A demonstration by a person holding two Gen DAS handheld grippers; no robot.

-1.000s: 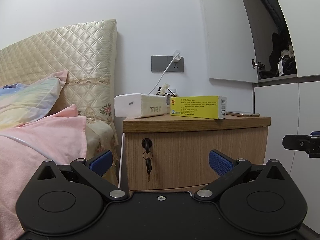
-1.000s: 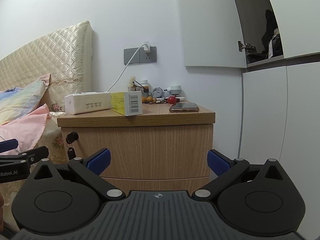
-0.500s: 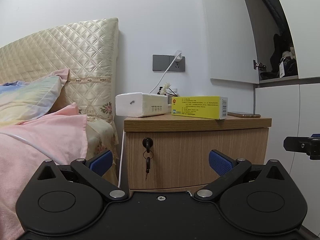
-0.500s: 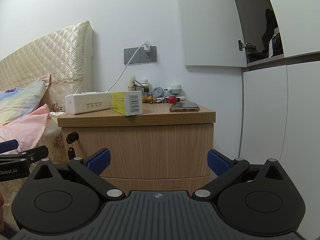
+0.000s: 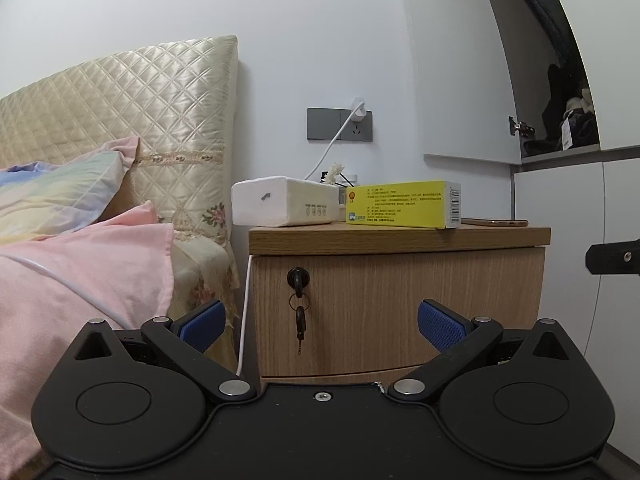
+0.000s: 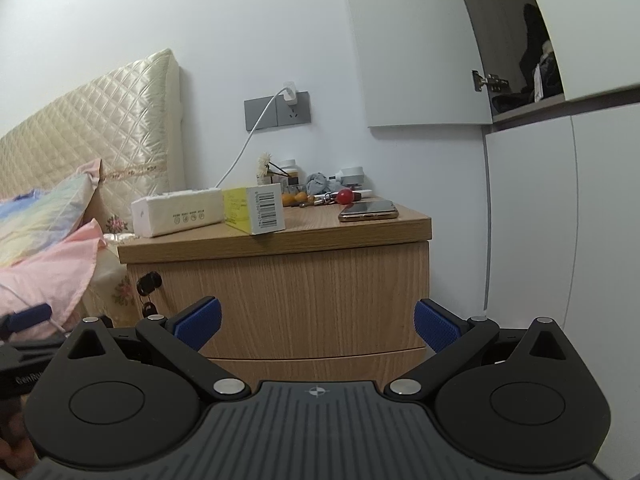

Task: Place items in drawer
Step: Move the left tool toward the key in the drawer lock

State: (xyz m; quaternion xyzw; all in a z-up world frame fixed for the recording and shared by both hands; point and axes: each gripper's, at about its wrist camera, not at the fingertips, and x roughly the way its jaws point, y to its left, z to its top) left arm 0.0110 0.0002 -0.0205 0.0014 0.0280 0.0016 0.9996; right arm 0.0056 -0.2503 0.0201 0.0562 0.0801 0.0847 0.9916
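Note:
A wooden nightstand faces both cameras, its top drawer (image 5: 400, 312) (image 6: 296, 300) closed with a key (image 5: 298, 280) (image 6: 149, 282) in the lock at its left. On top lie a yellow box (image 5: 404, 209) (image 6: 254, 210), a white tissue pack (image 5: 284, 201) (image 6: 178, 213) and a phone (image 5: 496, 222) (image 6: 368, 210). My left gripper (image 5: 320, 322) is open and empty, in front of the drawer. My right gripper (image 6: 316, 322) is open too, nothing between its blue pads (image 6: 436, 324).
A bed with a pink blanket (image 5: 80, 272) and quilted headboard (image 5: 120, 120) stands left of the nightstand. A charger cable (image 5: 244, 312) hangs down between them. Small clutter (image 6: 320, 192) sits at the back of the top. White wardrobe doors (image 6: 560, 220) rise on the right.
The left wrist view has drifted slightly, with the nightstand sitting a little lower in frame. The right wrist view is almost the same. Both grippers stay open.

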